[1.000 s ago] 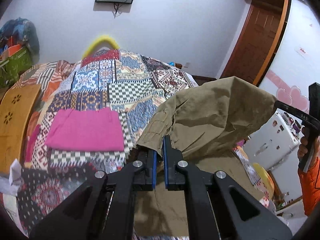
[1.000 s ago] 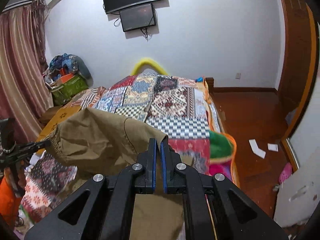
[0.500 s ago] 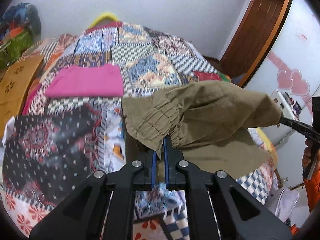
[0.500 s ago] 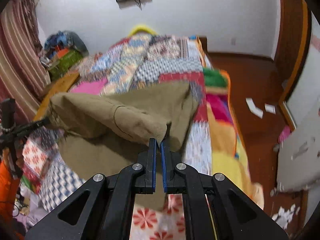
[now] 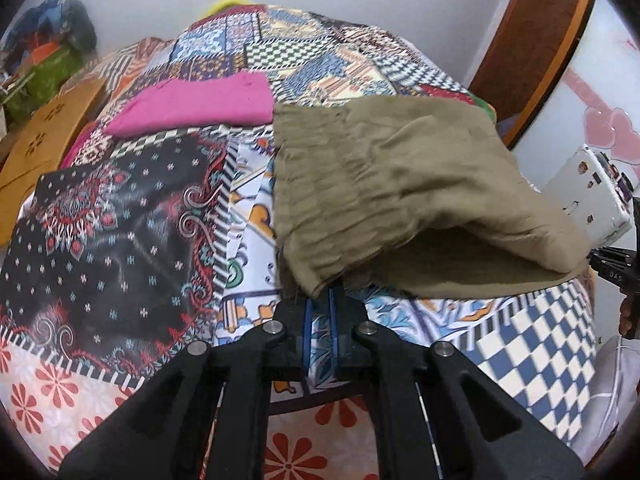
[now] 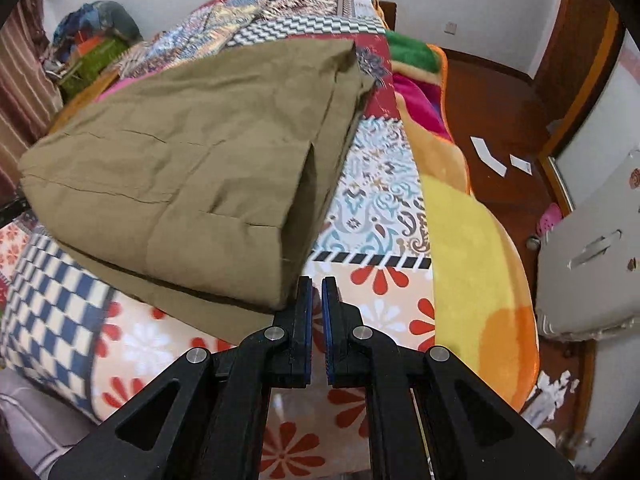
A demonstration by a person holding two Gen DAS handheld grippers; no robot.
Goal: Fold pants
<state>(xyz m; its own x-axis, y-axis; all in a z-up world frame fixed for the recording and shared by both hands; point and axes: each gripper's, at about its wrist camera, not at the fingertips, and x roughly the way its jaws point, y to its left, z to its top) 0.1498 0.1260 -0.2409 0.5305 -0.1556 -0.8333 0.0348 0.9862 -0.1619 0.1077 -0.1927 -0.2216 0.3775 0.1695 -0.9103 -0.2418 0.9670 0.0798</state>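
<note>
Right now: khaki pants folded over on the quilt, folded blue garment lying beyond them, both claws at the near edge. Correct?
One error: the folded garment beyond the khaki pants is pink, not blue, as the left wrist view shows. The pants on the quilt and both claws, left claw and right claw, are as stated.

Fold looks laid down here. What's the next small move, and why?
Probably draw the left claw and right claw straight back. The olive-brown cotton pants lie doubled on the patchwork bedspread; the left stands open with a corner draped over its tips, the right has fabric only beside it.
</note>
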